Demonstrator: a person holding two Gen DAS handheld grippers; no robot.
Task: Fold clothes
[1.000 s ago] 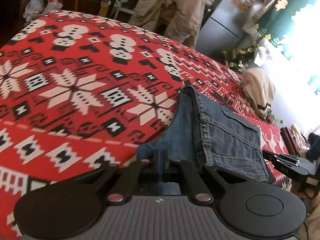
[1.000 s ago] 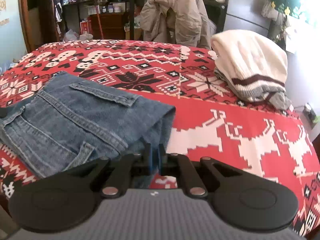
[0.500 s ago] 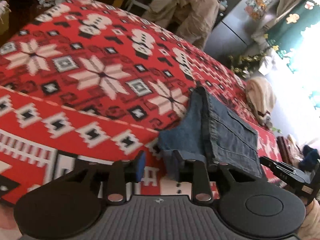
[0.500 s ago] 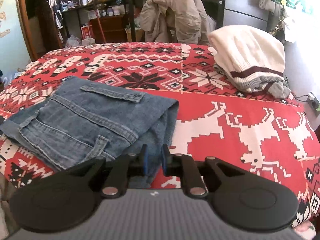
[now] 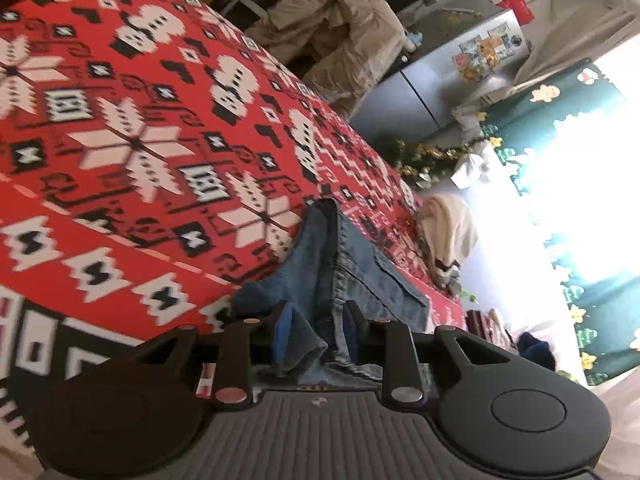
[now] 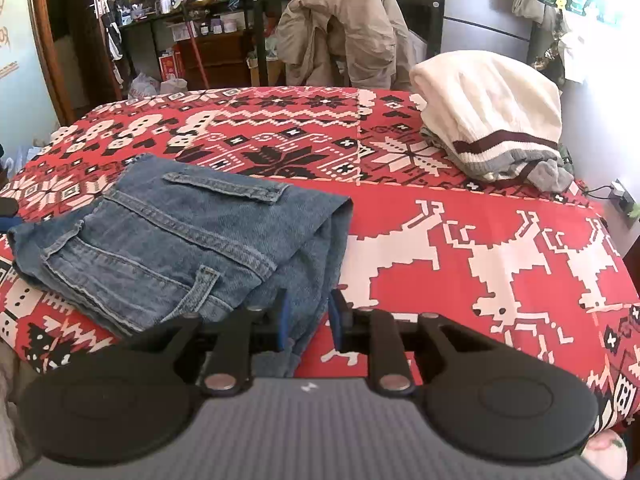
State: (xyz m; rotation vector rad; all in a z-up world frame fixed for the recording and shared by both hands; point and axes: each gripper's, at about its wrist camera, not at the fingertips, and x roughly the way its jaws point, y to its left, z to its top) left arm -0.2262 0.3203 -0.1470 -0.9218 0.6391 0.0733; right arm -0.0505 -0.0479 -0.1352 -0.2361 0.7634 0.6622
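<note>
Folded blue jeans [image 6: 192, 232] lie on the red patterned blanket [image 6: 500, 208], near its front left edge. My right gripper [image 6: 308, 320] is open at the fold's near right corner, with a flap of denim loose between its fingers. In the left wrist view the same jeans [image 5: 360, 280] stretch away from the camera across the blanket [image 5: 120, 140]. My left gripper [image 5: 316, 328] is open too, its blue pads standing either side of the near denim edge without pinching it.
A pile of cream and grey knitwear [image 6: 488, 120] sits at the blanket's far right corner. Behind the bed stand a chair draped with a beige jacket [image 6: 344, 28], cluttered shelves [image 6: 200, 20] and a grey fridge [image 5: 440, 92].
Both grippers were shut on the jeans a second ago and have since opened, the left first. The jeans now rest on the blanket. The left wrist view has tilted.
</note>
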